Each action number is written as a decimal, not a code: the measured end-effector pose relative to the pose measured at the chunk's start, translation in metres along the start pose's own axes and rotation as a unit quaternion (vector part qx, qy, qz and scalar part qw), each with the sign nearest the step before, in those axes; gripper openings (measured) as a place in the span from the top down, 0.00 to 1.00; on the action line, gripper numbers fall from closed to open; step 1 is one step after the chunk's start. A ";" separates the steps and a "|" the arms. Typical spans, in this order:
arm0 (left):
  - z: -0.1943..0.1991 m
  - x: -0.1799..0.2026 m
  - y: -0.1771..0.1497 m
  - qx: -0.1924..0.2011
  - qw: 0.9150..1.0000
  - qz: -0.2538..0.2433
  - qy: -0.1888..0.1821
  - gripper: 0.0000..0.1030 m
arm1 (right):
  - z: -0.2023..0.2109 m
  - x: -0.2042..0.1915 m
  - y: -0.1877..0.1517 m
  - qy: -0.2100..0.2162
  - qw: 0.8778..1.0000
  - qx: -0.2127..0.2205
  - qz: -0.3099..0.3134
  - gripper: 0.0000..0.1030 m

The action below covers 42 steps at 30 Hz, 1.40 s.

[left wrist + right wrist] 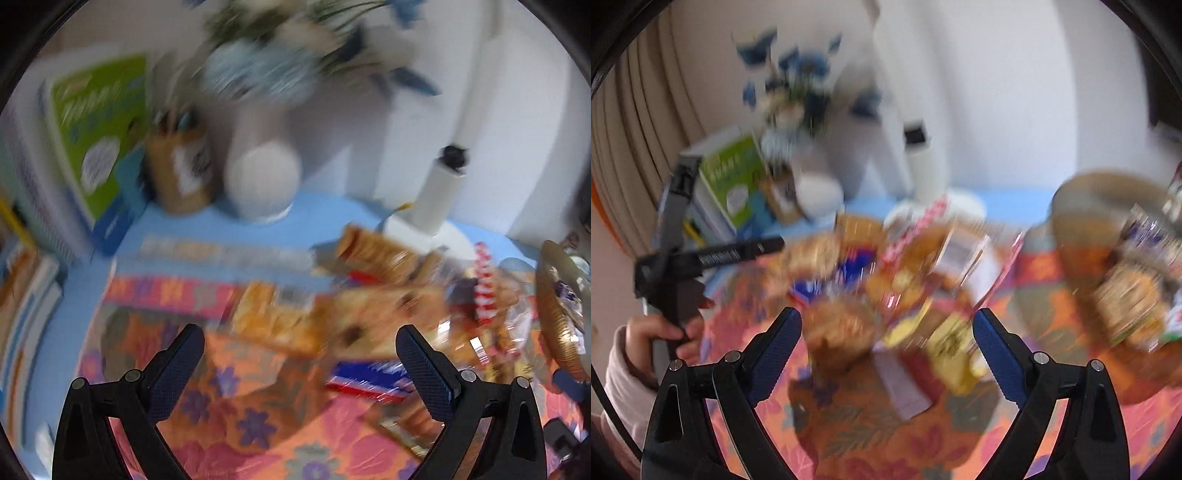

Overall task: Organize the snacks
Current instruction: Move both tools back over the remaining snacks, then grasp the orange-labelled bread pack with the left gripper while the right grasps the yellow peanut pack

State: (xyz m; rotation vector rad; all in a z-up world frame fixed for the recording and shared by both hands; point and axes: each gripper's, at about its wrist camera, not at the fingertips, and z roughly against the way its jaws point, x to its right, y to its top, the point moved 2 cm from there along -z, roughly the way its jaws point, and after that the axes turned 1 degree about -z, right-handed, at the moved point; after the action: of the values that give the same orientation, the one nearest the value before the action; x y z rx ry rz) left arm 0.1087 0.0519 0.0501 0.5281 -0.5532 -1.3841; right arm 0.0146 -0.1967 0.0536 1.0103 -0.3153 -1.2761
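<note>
Both views are blurred by motion. A pile of wrapped snacks (369, 295) lies on an orange flowered cloth (258, 424), among them orange cracker packs (273, 317) and a blue and red bar (369, 380). My left gripper (300, 341) is open and empty above the pile's near edge. In the right wrist view the pile (886, 280) lies ahead, with a round brown pastry pack (838, 328) and a yellow pack (953, 350) between the fingers' line. My right gripper (887, 325) is open and empty. A gold basket (1108, 236) holding packets sits at the right; it also shows in the left wrist view (557, 314).
A white vase with blue flowers (262, 177), a brown pen holder (181, 170), a green book (96, 129) and a white lamp base (436, 199) stand at the back on a blue table (207, 225). The left hand-held gripper (676, 266) shows at the left in the right wrist view.
</note>
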 end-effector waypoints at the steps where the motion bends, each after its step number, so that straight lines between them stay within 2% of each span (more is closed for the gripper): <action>1: -0.002 -0.001 -0.004 -0.002 1.000 0.004 -0.004 0.00 | -0.008 0.000 -0.007 0.000 1.000 -0.005 -0.005 0.08; 3: -0.007 -0.004 -0.016 -0.001 1.000 0.012 -0.029 0.00 | -0.021 0.001 -0.020 -0.001 1.000 -0.016 -0.012 0.08; 6: -0.014 -0.004 -0.025 0.002 0.999 0.013 -0.038 0.00 | -0.030 0.000 -0.036 -0.009 1.000 -0.021 0.006 0.08; 9: -0.020 0.004 -0.032 0.006 0.999 0.015 -0.041 0.00 | -0.033 -0.002 -0.038 -0.007 0.999 -0.034 0.011 0.06; 10: -0.019 0.005 -0.031 0.006 0.999 0.017 -0.049 0.00 | -0.035 -0.001 -0.039 -0.007 0.999 -0.042 0.010 0.00; 13: -0.016 0.011 -0.028 0.012 0.997 0.020 -0.079 0.00 | -0.046 0.004 -0.043 -0.002 0.997 -0.072 -0.003 0.00; 15: -0.009 0.018 -0.023 0.024 0.996 0.010 -0.085 0.00 | -0.038 0.006 -0.042 0.011 0.998 -0.055 -0.007 0.00; 17: -0.005 0.030 -0.013 0.032 0.995 0.001 -0.092 0.00 | -0.021 0.007 -0.041 0.026 0.999 -0.014 -0.012 0.00; 20: -0.008 0.047 -0.002 0.042 0.994 -0.001 -0.103 0.00 | 0.004 0.019 -0.042 0.020 0.998 0.042 -0.035 0.00; 23: -0.016 0.062 -0.002 0.056 0.994 -0.008 -0.093 0.00 | 0.003 0.046 -0.044 0.030 0.993 0.041 -0.102 0.00; 26: -0.021 0.070 -0.016 0.083 0.995 -0.029 -0.053 0.00 | -0.007 0.074 -0.049 0.047 0.981 0.020 -0.185 0.00; 28: -0.023 0.072 -0.018 0.081 0.995 -0.043 -0.036 0.00 | -0.007 0.072 -0.044 0.045 0.983 0.024 -0.178 0.00; 32: -0.021 0.073 -0.018 0.087 0.994 -0.048 -0.043 0.00 | -0.013 0.059 -0.041 0.017 0.988 0.008 -0.156 0.00; 35: -0.026 0.068 -0.017 0.076 0.995 -0.037 -0.047 0.00 | -0.012 0.062 -0.040 0.024 0.986 0.012 -0.163 0.00; 42: -0.026 0.066 -0.017 0.079 0.995 -0.032 -0.047 0.00 | -0.014 0.062 -0.041 0.025 0.986 0.013 -0.164 0.00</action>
State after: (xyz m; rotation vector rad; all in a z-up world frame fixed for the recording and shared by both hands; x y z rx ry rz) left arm 0.1193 -0.0146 0.0231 0.6135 -0.7321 -1.4384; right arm 0.0179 -0.2435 -0.0055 1.1474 -0.1288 -1.5428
